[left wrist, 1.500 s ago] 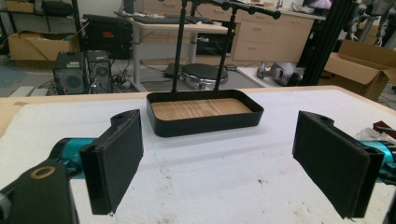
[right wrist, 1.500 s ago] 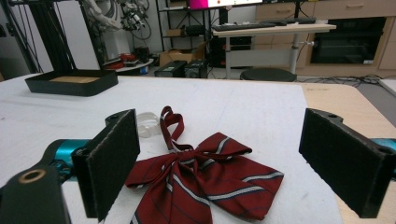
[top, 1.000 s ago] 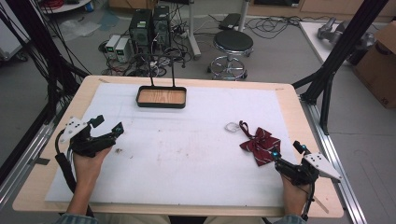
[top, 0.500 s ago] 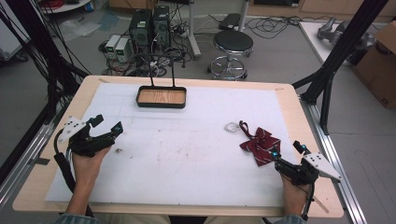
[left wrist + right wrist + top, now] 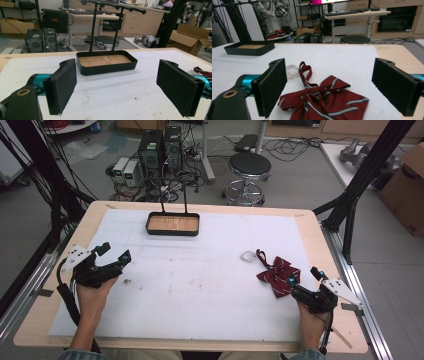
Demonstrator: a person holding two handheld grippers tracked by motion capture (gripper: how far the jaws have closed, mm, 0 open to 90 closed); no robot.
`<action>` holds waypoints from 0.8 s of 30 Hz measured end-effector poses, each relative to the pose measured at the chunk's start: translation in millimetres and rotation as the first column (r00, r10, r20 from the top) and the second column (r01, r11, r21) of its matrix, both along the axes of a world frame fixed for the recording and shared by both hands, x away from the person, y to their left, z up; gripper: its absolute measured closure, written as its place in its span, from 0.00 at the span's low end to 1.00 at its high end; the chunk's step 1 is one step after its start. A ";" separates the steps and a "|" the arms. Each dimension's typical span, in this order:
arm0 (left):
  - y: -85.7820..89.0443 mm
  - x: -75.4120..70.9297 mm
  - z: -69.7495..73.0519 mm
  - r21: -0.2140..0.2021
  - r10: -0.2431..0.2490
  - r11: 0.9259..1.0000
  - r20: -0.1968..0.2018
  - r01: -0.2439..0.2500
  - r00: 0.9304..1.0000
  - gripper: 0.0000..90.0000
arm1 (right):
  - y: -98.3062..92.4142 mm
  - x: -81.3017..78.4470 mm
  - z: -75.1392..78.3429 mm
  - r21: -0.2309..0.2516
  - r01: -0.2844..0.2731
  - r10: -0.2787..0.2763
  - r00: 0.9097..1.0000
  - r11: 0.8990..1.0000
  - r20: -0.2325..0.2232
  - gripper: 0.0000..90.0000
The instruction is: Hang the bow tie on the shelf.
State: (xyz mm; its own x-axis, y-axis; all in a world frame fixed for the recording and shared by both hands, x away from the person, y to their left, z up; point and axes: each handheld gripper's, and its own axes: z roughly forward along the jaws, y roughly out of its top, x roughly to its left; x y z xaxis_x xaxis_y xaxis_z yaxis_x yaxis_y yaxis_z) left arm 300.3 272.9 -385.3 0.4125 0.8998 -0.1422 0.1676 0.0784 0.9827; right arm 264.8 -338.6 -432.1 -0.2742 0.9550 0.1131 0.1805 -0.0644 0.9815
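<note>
Right now the right gripper [image 5: 300, 281] has been narrowing its jaws a little, yet they stand wide apart with nothing pinched. Just ahead of them lies the striped bow tie [image 5: 324, 98] on the white mat [image 5: 200, 285], wings spread across the gap. The left gripper [image 5: 116, 256], also agape, sits well apart.

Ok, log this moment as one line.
right gripper: open, jaws closing slightly, at bow tie | left gripper: open, empty | tray: far side
</note>
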 end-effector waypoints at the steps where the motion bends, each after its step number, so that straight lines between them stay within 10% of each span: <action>1: 0.6 -0.3 0.5 -0.006 0.003 1.000 0.000 -0.003 1.000 0.19 | 3.9 3.5 0.9 -0.014 -0.002 0.002 1.000 1.000 -0.007 0.17; 6: 0.8 -0.9 1.5 -0.010 -0.001 1.000 0.005 0.001 1.000 0.19 | 23.1 34.2 -0.9 -0.043 -0.010 0.003 0.987 0.999 -0.160 0.22; 12: 0.8 -1.9 3.8 -0.011 0.001 1.000 0.018 0.000 1.000 0.20 | 34.4 56.9 -5.3 -0.084 -0.007 -0.014 0.970 0.996 -0.244 0.29; 16: 2.3 -2.5 5.5 -0.019 0.001 1.000 0.023 -0.001 1.000 0.20 | 38.7 73.5 -15.1 -0.098 -0.006 -0.029 0.936 0.995 -0.351 0.42; 24: 0.4 -2.0 5.2 -0.016 -0.007 1.000 0.019 0.007 1.000 0.20 | 36.7 76.3 -16.1 -0.091 0.054 -0.085 0.923 0.994 -0.376 0.53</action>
